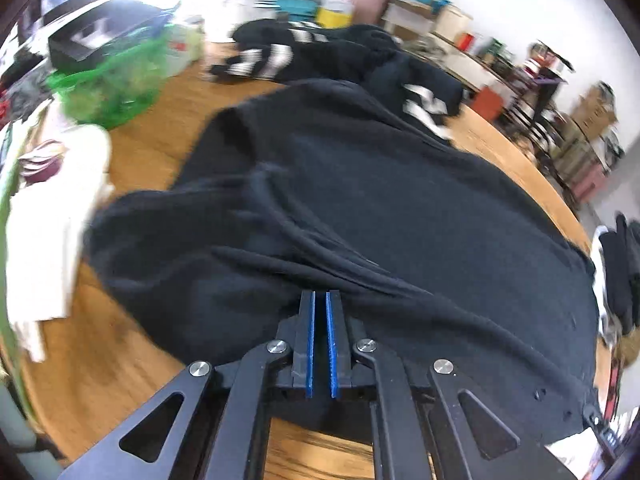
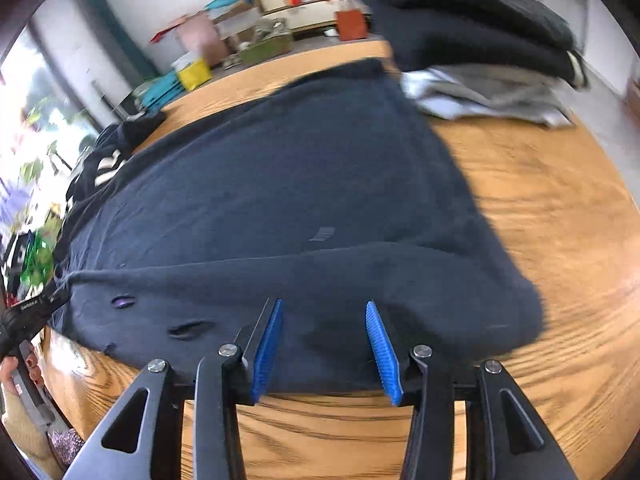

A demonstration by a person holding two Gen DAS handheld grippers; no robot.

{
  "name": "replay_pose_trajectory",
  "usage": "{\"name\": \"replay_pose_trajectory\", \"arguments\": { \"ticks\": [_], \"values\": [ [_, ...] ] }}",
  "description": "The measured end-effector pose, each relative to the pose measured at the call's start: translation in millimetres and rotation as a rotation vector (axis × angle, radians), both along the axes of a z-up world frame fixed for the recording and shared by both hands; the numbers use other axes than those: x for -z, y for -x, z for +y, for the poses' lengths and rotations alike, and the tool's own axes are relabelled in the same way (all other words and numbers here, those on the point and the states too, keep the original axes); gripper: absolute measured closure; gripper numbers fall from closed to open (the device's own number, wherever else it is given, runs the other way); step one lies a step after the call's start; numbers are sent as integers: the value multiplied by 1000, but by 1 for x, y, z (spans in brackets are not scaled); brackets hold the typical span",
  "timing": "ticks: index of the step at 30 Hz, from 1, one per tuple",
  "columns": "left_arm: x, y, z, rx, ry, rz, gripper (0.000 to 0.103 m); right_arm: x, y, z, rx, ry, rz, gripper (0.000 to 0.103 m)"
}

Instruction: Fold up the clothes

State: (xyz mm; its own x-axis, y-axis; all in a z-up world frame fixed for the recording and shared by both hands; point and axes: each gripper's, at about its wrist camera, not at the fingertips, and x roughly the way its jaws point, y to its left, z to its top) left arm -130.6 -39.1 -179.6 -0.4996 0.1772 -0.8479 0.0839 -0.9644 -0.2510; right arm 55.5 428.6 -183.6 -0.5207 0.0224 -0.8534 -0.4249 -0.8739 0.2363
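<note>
Oak-grain table (image 2: 552, 208): wood top, carries everything I can see.
Garment: black sweatshirt (image 1: 400, 208) spread across most of the table, lying mostly flat; near edge bunched into ridges that run toward my left gripper. Small buttonholes show along one edge in the right wrist view (image 2: 188, 328).
Folded stack (image 2: 480, 40): dark and grey clothes piled at the far right corner of the table, just beside the sweatshirt's far edge.
Second pile: black clothes with white stripes (image 1: 320, 56) heaped behind the sweatshirt, touching it.
White cloth (image 1: 48, 232): on the table's left side, close beside the sweatshirt's bunched end.
Green mesh bag (image 1: 116, 84): far left on the table, apart from the sweatshirt.
Left gripper (image 1: 320, 300): jaws nearly together, blue pads pinching a ridge of the sweatshirt's near edge.
Right gripper (image 2: 324, 308): jaws about half spread over the sweatshirt's near hem; pads (image 2: 268, 352) not pressing the fabric that I can see. View is motion-blurred.
Hand (image 2: 16, 372): seen at the right wrist view's left edge, gripping the other tool's handle.
</note>
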Motion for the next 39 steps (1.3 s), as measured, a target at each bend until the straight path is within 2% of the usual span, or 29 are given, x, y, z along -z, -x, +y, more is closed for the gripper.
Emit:
{"name": "replay_pose_trajectory", "arguments": {
  "ticks": [2,4,7,9,12,14,16,18,21,26,28,30,32,34,35,37,38,39],
  "values": [
    [-11,-8,-1,6,-50,23,95,-3,-7,13,24,21,16,57],
    [-25,-20,20,96,-91,77,95,-11,-4,8,14,6,43,53],
    [-32,-36,70,255,-118,126,95,-21,16,-24,-83,0,105,53],
    [-20,-37,108,315,-123,121,95,-21,34,-54,-167,16,138,53],
    [-7,-44,140,358,-79,161,95,-15,58,-99,-273,-16,159,55],
    [-1,-48,152,379,-33,213,95,-8,65,-115,-308,-31,156,55],
    [6,-43,158,402,-11,227,95,-1,69,-122,-317,-45,150,55],
    [14,-22,154,397,-44,186,95,8,69,-117,-308,-31,146,56],
    [14,-17,137,354,-87,181,95,10,68,-104,-287,-9,162,57],
    [11,-10,114,298,-24,173,95,9,57,-73,-215,7,145,57],
    [10,-6,98,271,-42,168,95,8,49,-56,-182,10,139,57],
    [8,-1,79,245,-155,129,95,8,42,-39,-146,29,139,57],
    [5,4,62,174,-243,110,95,7,35,-22,-106,44,138,57],
    [-1,9,46,79,-272,102,95,6,32,-10,-83,68,144,57],
    [-5,11,40,46,-275,92,91,5,32,-6,-76,83,146,57],
    [-12,17,30,22,-292,48,69,2,32,-1,-61,105,141,53],
    [-15,19,25,16,-301,26,48,-1,32,2,-58,104,142,52],
    [-18,20,21,12,-314,7,40,-7,30,4,-58,89,147,52]
  ]
}}
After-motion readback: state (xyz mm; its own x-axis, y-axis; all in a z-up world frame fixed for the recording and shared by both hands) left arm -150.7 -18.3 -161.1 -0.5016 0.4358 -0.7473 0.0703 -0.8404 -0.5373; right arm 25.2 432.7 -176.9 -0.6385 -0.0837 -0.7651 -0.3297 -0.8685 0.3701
